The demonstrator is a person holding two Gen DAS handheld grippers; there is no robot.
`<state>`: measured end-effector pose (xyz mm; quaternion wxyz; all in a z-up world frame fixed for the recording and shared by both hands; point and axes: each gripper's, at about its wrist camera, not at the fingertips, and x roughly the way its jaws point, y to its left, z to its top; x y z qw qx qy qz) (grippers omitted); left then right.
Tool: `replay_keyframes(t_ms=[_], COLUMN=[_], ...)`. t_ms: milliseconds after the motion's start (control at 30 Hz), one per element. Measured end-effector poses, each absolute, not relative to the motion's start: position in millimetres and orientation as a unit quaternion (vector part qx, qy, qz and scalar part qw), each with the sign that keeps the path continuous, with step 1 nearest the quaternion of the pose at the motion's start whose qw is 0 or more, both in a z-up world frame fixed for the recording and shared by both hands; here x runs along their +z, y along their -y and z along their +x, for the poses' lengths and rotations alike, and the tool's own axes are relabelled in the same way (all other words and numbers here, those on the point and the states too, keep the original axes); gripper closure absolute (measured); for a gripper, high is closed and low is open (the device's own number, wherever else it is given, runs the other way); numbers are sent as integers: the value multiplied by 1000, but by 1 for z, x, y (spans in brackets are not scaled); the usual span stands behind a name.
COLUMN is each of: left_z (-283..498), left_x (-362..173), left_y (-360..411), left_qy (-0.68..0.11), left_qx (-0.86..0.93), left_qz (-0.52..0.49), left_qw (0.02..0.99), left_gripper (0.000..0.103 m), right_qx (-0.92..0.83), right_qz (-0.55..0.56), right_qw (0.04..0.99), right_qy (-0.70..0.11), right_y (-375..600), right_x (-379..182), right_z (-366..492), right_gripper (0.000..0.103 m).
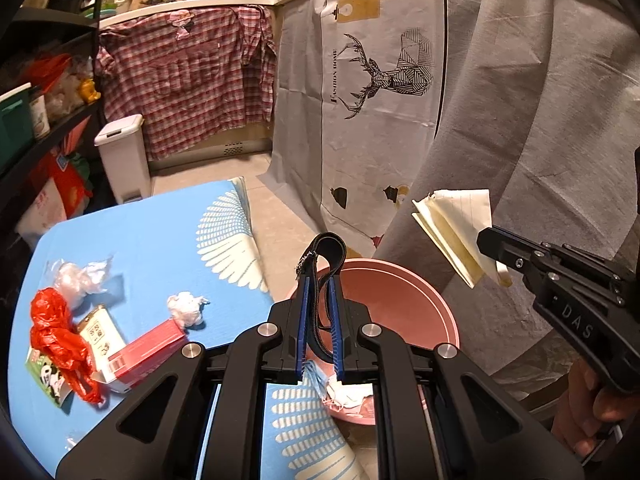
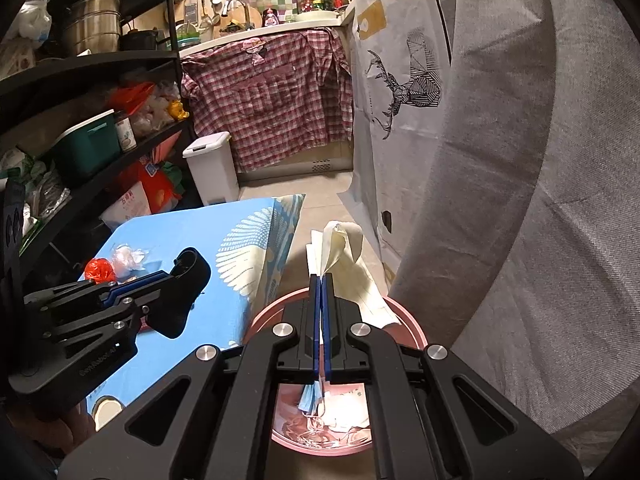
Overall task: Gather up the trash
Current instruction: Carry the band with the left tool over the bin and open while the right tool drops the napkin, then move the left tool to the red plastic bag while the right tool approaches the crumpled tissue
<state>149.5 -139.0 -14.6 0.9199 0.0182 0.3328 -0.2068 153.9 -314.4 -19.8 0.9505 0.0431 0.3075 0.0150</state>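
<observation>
A pink basin (image 1: 424,300) stands on the floor beside the blue table (image 1: 160,240), with a face mask (image 1: 344,394) and other scraps in it. My left gripper (image 1: 320,276) is shut on a black strap (image 1: 326,250) above the basin's left rim. My right gripper (image 2: 321,280) is shut on folded cream paper (image 2: 340,248) above the basin (image 2: 412,328); the paper also shows in the left wrist view (image 1: 456,228). On the table lie a red plastic bag (image 1: 60,332), a red box (image 1: 144,356), a crumpled white wad (image 1: 186,308) and clear plastic (image 1: 80,276).
A white pedal bin (image 1: 124,156) stands on the floor behind the table. Black shelving (image 2: 100,92) full of goods lines the left. Grey cloth (image 1: 540,120) and a deer-print sheet (image 1: 372,80) hang on the right. A panda packet (image 1: 48,378) lies at the table's left edge.
</observation>
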Motion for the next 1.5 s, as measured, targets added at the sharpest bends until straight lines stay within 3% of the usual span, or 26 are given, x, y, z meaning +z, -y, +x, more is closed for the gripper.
replay_keyframes(t_ms=[433, 500, 533, 567, 633, 700, 1100, 1500], left_z=[161, 162, 163, 163, 164, 166, 157, 137], left_x=[-32, -32, -32, -32, -34, -35, -24, -5], left_y=[155, 156, 156, 156, 154, 151, 118, 28], left_qy=[-347, -348, -348, -346, -346, -350, -337, -297], left_qx=[-217, -216, -215, -214, -209, -207, -186, -103], left_qz=[29, 30, 32, 33, 35, 30, 27, 26], left_qw=[912, 912, 912, 913, 914, 913, 922, 949], left_gripper=[92, 83, 71, 63, 61, 61, 61, 61], right_qx=[-12, -16, -19, -20, -25, -27, -31, 9], right_qz=[21, 15, 14, 14, 16, 15, 10, 13], right_qw=[952, 952, 951, 951, 952, 953, 958, 972], right_qy=[-306, -306, -308, -308, -305, -300, -286, -236], right_y=[314, 314, 314, 315, 316, 316, 314, 277], right_x=[-24, -25, -25, -26, -25, -24, -21, -3], right_z=[160, 160, 161, 162, 161, 160, 157, 142], right_gripper=[98, 98, 98, 91, 61, 56, 56, 56])
